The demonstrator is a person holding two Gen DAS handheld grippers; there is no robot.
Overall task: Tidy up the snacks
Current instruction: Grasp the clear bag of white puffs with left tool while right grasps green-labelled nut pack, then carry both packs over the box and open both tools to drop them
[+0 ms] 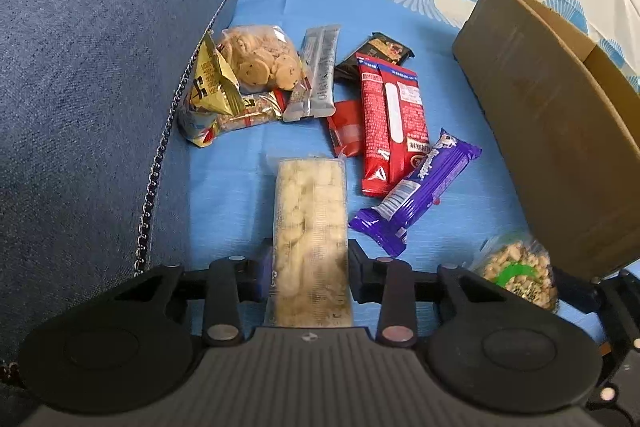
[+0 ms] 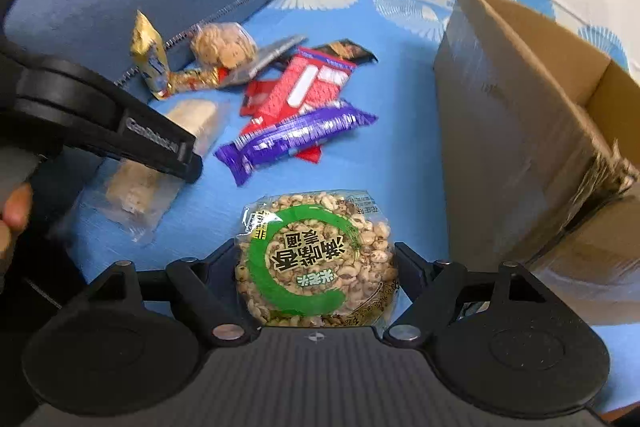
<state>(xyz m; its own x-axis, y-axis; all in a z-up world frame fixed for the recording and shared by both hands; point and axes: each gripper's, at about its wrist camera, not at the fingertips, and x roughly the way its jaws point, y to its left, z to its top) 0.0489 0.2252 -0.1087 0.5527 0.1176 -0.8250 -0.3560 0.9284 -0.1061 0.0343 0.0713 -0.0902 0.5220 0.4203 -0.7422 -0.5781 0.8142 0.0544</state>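
My left gripper point(image 1: 310, 267) is shut on a pale rice-crisp bar point(image 1: 310, 215) in clear wrap, one pad against each long side. The right wrist view shows that gripper point(image 2: 160, 151) from the side, across the same bar point(image 2: 140, 187). My right gripper point(image 2: 318, 255) is shut on a round puffed-grain pack point(image 2: 316, 259) with a green ring, its fingers against the pack's two sides. That pack point(image 1: 516, 271) also shows at the lower right of the left wrist view. An open cardboard box point(image 2: 520, 107) stands on the right, close beside the right gripper.
Loose snacks lie on the blue sheet point(image 1: 232, 179): a purple bar point(image 1: 416, 191), a red pack point(image 1: 390, 123), a silver bar point(image 1: 318, 75), a dark pack point(image 1: 390, 49), a cookie bag point(image 1: 260, 59), a gold pouch point(image 1: 208, 95). A blue cushion point(image 1: 100, 67) borders the left.
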